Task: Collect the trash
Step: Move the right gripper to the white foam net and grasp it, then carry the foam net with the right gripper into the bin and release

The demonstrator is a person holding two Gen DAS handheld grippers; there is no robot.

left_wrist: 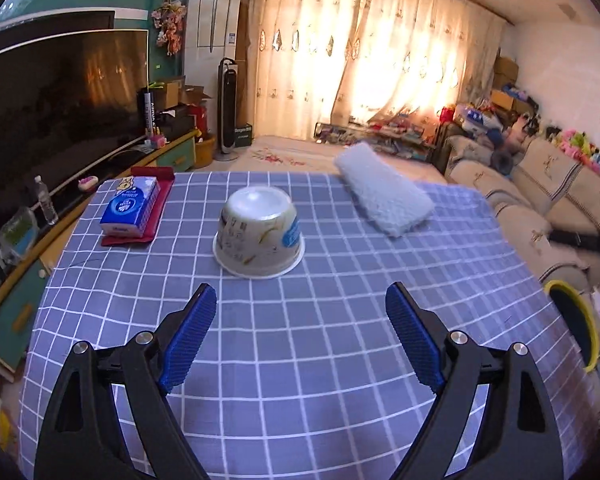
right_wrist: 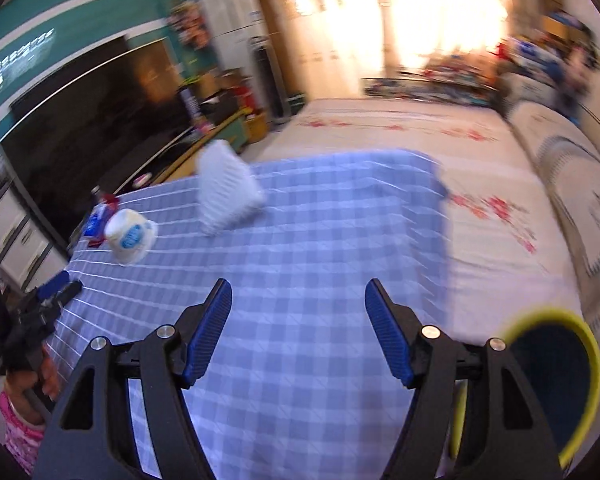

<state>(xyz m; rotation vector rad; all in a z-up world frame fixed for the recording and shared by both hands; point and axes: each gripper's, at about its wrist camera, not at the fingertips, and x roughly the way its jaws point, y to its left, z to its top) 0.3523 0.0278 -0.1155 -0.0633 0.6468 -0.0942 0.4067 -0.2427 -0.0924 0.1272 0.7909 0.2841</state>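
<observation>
The left gripper hangs with jaws spread and empty; the upturned cup stands on the table just ahead of them, centred in the gap. Best to go straight in, straddle the cup's walls low, squeeze gently. The right gripper, jaws also spread and empty, has the bin to its right.

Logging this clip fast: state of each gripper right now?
Left gripper: open, nothing between its pads, aimed at the upturned cup.
Right gripper: open, empty, over the checked tablecloth.
</observation>
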